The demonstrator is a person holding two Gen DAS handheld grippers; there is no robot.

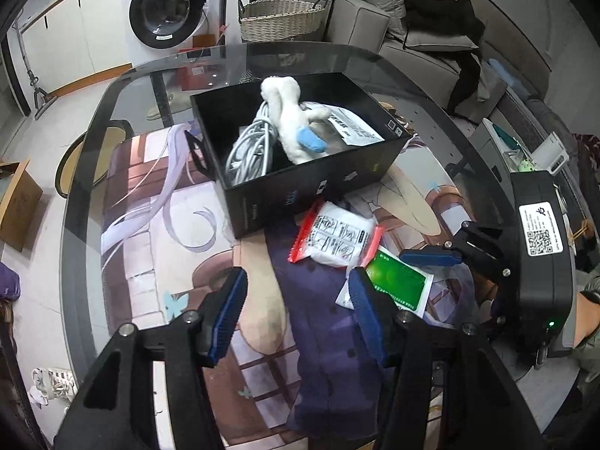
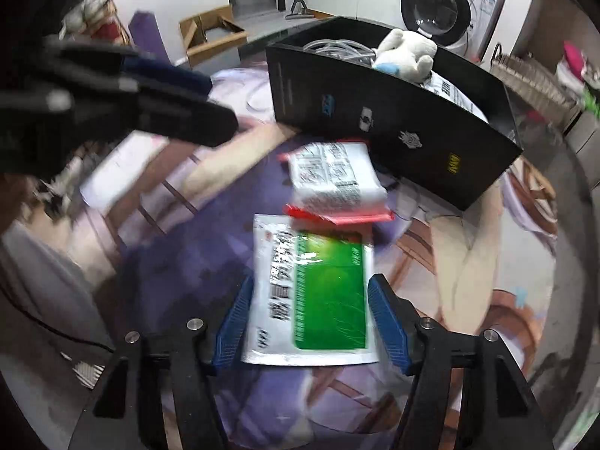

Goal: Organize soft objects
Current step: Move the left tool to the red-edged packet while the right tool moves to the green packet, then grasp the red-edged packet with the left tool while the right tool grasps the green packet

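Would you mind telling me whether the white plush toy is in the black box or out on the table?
In: the white plush toy lies inside the black box, over the grey cable.

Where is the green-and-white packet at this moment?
The green-and-white packet lies flat on the printed mat, between the open fingers of the right tool, just in front of the red-edged white packet by the black box.

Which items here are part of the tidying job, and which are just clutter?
Job:
black box
plush toy
red-edged white packet
green-and-white packet
coiled cable

Lying about:
wicker basket
washing machine
sofa
cardboard box
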